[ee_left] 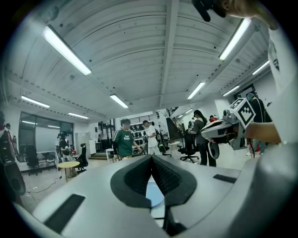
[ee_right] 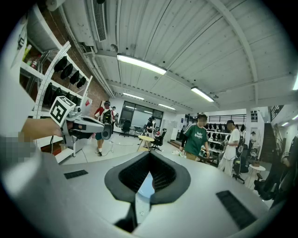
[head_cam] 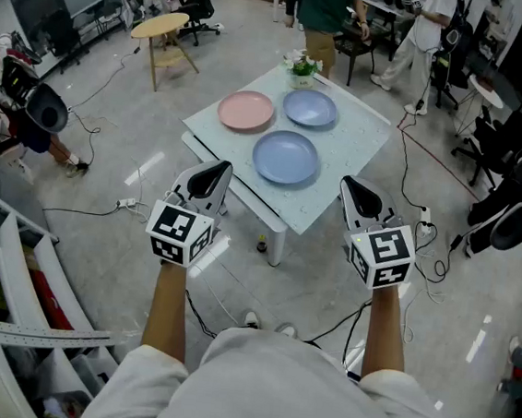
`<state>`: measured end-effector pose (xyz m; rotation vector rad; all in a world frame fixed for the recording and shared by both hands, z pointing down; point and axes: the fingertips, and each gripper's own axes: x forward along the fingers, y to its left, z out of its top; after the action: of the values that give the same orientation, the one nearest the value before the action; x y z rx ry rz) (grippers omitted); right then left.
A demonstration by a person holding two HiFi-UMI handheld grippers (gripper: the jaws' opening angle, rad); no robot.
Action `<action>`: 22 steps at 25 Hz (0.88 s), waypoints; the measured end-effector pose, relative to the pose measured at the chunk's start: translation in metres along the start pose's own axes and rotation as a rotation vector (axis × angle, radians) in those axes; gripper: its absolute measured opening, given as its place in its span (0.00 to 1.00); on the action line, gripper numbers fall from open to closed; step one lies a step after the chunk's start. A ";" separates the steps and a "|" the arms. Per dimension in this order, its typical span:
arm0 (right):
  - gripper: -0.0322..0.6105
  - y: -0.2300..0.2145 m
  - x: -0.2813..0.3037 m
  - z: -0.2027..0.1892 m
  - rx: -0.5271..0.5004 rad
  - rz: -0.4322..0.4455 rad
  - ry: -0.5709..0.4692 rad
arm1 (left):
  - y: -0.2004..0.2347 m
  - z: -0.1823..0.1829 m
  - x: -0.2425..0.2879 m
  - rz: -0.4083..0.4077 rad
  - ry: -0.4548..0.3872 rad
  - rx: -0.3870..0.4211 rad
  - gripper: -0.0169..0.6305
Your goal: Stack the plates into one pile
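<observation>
Three plates lie apart on the pale square table [head_cam: 348, 171]: a pink plate [head_cam: 246, 111] at the far left, a blue plate [head_cam: 310, 107] to its right, and a second blue plate [head_cam: 286, 156] nearer to me. My left gripper [head_cam: 212, 178] and right gripper [head_cam: 360, 197] hover side by side short of the table's near edge, both shut and empty. In the left gripper view the jaws [ee_left: 151, 159] meet, and a sliver of blue plate [ee_left: 153, 191] shows below them. The right gripper's jaws [ee_right: 149, 156] likewise touch.
A small potted plant [head_cam: 302, 69] stands at the table's far edge. People stand beyond the table, with a round wooden table [head_cam: 160, 26] at the far left. Cables and a small bottle [head_cam: 261, 244] lie on the floor. Shelving [head_cam: 12, 279] rises at my left, office chairs at the right.
</observation>
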<state>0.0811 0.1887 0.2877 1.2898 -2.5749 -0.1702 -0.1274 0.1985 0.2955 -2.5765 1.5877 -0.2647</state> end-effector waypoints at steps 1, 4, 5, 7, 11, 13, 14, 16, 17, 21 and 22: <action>0.07 -0.001 -0.003 -0.001 -0.001 0.000 -0.001 | -0.004 0.000 0.000 0.000 0.001 0.004 0.05; 0.07 -0.005 -0.010 -0.004 -0.007 0.003 -0.007 | -0.014 0.001 0.001 0.007 0.002 0.011 0.05; 0.07 -0.006 -0.011 -0.004 -0.007 0.005 -0.011 | -0.016 0.001 0.000 0.012 0.000 0.010 0.05; 0.07 -0.008 -0.015 -0.007 0.019 0.016 -0.023 | -0.020 0.000 -0.002 0.026 -0.004 0.006 0.05; 0.07 -0.022 -0.018 -0.016 0.123 0.036 -0.059 | -0.031 -0.005 0.005 0.040 -0.001 0.021 0.05; 0.07 -0.028 -0.014 -0.022 0.107 0.038 -0.053 | -0.036 -0.008 0.014 0.031 0.011 0.045 0.05; 0.07 -0.031 -0.011 -0.025 0.092 0.041 -0.043 | -0.038 -0.009 0.020 0.022 0.013 0.052 0.05; 0.07 -0.038 -0.001 -0.030 0.075 0.048 -0.030 | -0.038 -0.011 0.034 0.013 0.011 0.050 0.05; 0.07 -0.043 0.005 -0.031 0.075 0.050 -0.030 | -0.035 -0.011 0.043 0.014 0.009 0.048 0.05; 0.07 -0.061 0.039 -0.036 0.090 0.061 -0.044 | -0.016 -0.018 0.078 0.014 0.001 0.043 0.05; 0.07 -0.066 0.052 -0.036 0.088 0.067 -0.049 | -0.007 -0.020 0.088 0.014 -0.002 0.042 0.05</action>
<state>0.1120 0.1083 0.3172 1.2421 -2.6903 -0.0772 -0.0865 0.1228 0.3250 -2.5326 1.5822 -0.2906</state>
